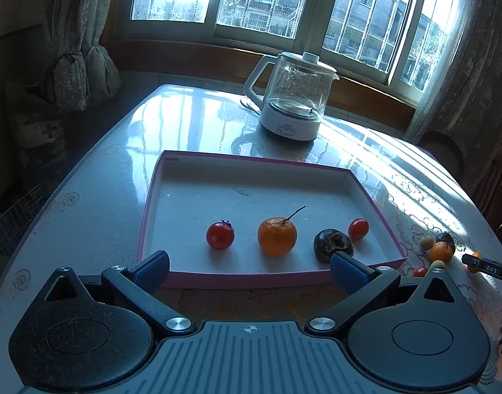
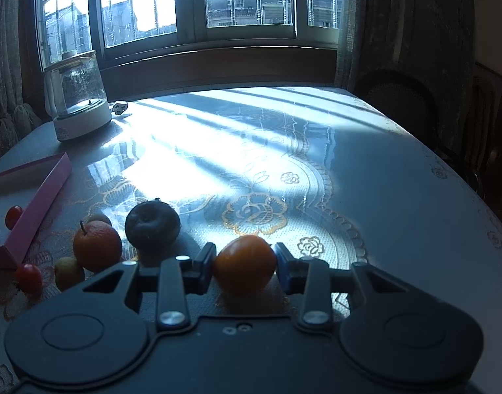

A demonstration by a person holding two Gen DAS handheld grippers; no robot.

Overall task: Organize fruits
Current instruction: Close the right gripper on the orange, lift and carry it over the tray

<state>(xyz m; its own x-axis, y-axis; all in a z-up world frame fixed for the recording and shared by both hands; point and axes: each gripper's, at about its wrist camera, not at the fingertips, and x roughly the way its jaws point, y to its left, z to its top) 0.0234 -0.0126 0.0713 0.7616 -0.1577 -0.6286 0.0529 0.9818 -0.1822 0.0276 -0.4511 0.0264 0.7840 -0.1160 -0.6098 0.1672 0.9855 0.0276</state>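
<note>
Where claw (image 2: 244, 264) grips: smooth, round orange (image 2: 244, 262)

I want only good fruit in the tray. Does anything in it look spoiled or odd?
Yes. The dark fruit at the tray's near right looks wrinkled and blackened beside the bright tomatoes and orange. A similar dark fruit lies outside on the table.

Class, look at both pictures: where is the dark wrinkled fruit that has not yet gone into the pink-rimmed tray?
In the right wrist view the dark wrinkled fruit sits on the table, right of the stemmed orange and outside the tray.
</note>
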